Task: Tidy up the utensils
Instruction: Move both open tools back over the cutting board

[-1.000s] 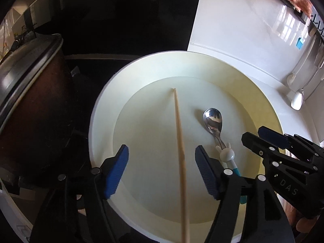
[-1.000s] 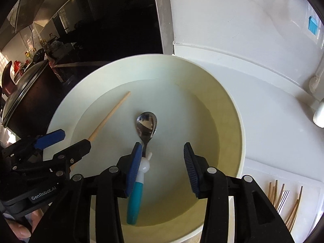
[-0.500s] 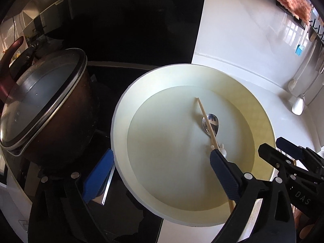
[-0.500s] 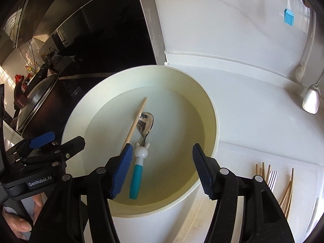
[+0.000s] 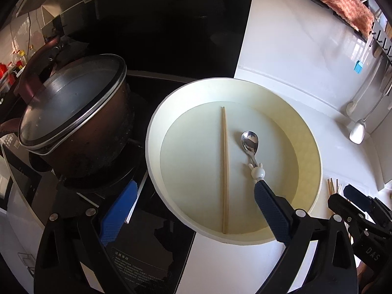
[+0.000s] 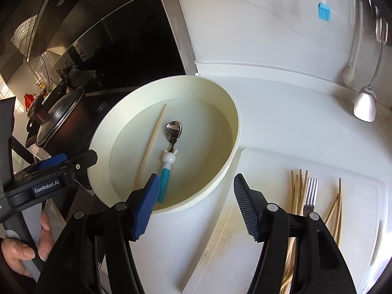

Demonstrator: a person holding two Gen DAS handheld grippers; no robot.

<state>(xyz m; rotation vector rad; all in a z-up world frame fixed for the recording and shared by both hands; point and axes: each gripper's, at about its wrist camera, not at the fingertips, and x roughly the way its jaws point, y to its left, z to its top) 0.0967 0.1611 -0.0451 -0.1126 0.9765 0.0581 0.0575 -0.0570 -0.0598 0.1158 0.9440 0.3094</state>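
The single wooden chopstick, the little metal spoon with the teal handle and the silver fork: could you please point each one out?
Wooden chopstick [image 5: 225, 169], left wrist view: middle of its shaft.
Metal spoon with the teal handle [image 6: 174, 129], right wrist view: its shiny bowl.
Silver fork [image 6: 310, 192], right wrist view: its tines.

The black plastic body of the left gripper [image 6: 49, 165] is showing the white print "GenRobot.AI", the black plastic body of the right gripper [image 5: 360, 203] is carrying the letters "DAS", and the glossy black cooktop [image 5: 147, 257] is bearing small Chinese print I cannot read.
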